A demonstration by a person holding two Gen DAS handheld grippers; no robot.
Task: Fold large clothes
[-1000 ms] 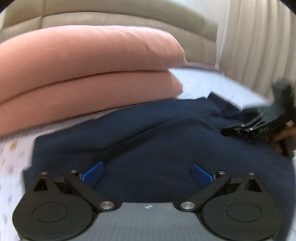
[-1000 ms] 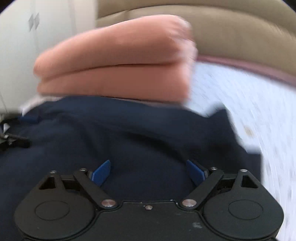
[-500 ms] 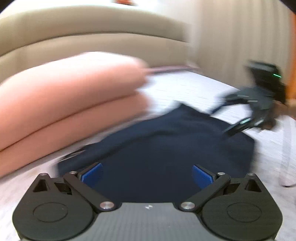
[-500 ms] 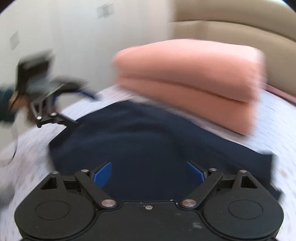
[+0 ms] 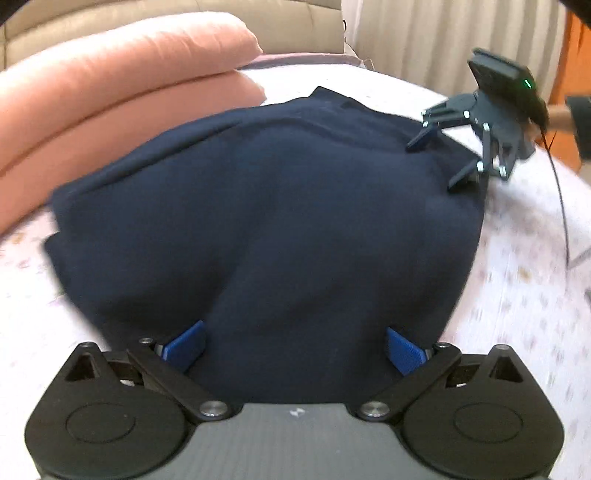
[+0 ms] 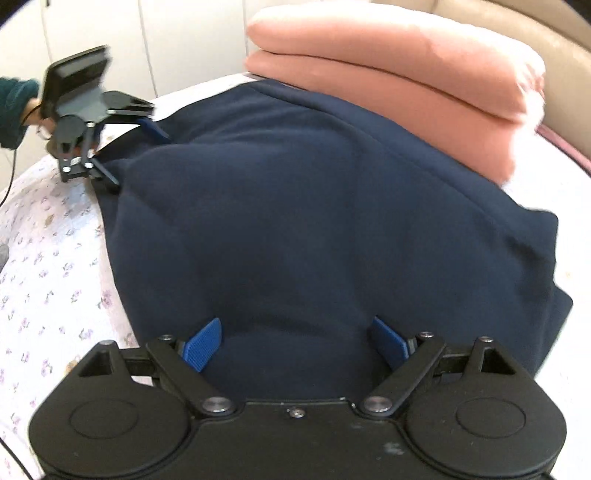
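A dark navy garment (image 5: 280, 221) lies in a folded, roughly rounded heap on a bed covered by a white sheet (image 5: 524, 280) printed with small pale purple flowers. The cloth looks thick, soft and matte, like a sweatshirt knit, with broad gentle ridges and a few long creases running across its upper edge rather than sharp folds. Its far edge sits just beside a folded pink quilt (image 5: 122, 85), which is puffy, smooth and doubled into two rounded layers. Behind the quilt rises a beige padded headboard (image 5: 280, 18), and pale pleated curtains (image 5: 443, 40) hang off to one side.

The left gripper (image 5: 295, 349) hangs low over the near edge of the garment with its blue ribbed pads (image 5: 184, 349) spread wide apart and nothing pinched between them. In the right wrist view it appears at the garment's corner (image 6: 110, 155), black and angular, its fingers parted at the cloth's edge; whether they touch the fabric cannot be told.

The right gripper (image 6: 295, 341) is likewise over the navy cloth, its blue pads (image 6: 205, 343) held wide and holding nothing. Seen from the left wrist camera (image 5: 450, 147), its splayed fingers sit at the opposite corner of the garment, above the flowered sheet.
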